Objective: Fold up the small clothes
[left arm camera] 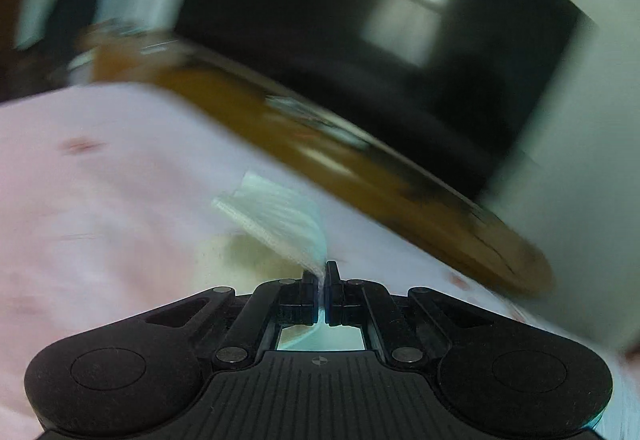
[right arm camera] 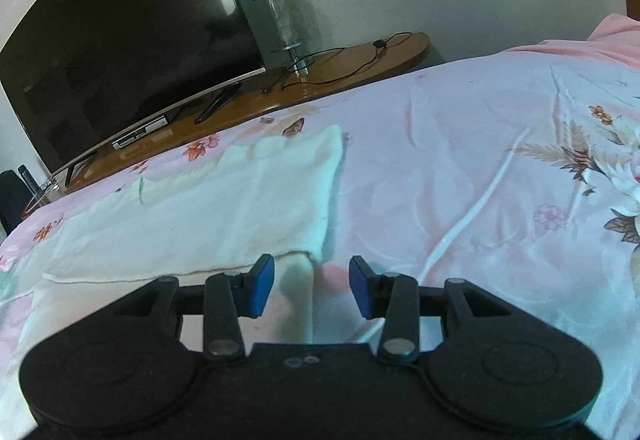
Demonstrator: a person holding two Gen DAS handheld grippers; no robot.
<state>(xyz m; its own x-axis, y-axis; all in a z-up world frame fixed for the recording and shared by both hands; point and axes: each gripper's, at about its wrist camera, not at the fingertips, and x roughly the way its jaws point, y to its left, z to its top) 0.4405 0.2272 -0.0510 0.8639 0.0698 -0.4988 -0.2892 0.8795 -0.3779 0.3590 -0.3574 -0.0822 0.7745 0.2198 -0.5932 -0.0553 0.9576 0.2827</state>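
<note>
A small white garment lies flat on the pink flowered bedsheet, spread out to the left in the right wrist view. My right gripper hovers open over its near right corner; the blue pads stand apart from the cloth and hold nothing. The left wrist view is blurred. There my left gripper is shut on a white edge of the garment, which rises as a lifted flap from between the fingertips above the sheet.
A dark television stands on a long wooden shelf just beyond the bed's far edge. Beside it are a glass lamp and a black cable. Bare sheet stretches to the right of the garment.
</note>
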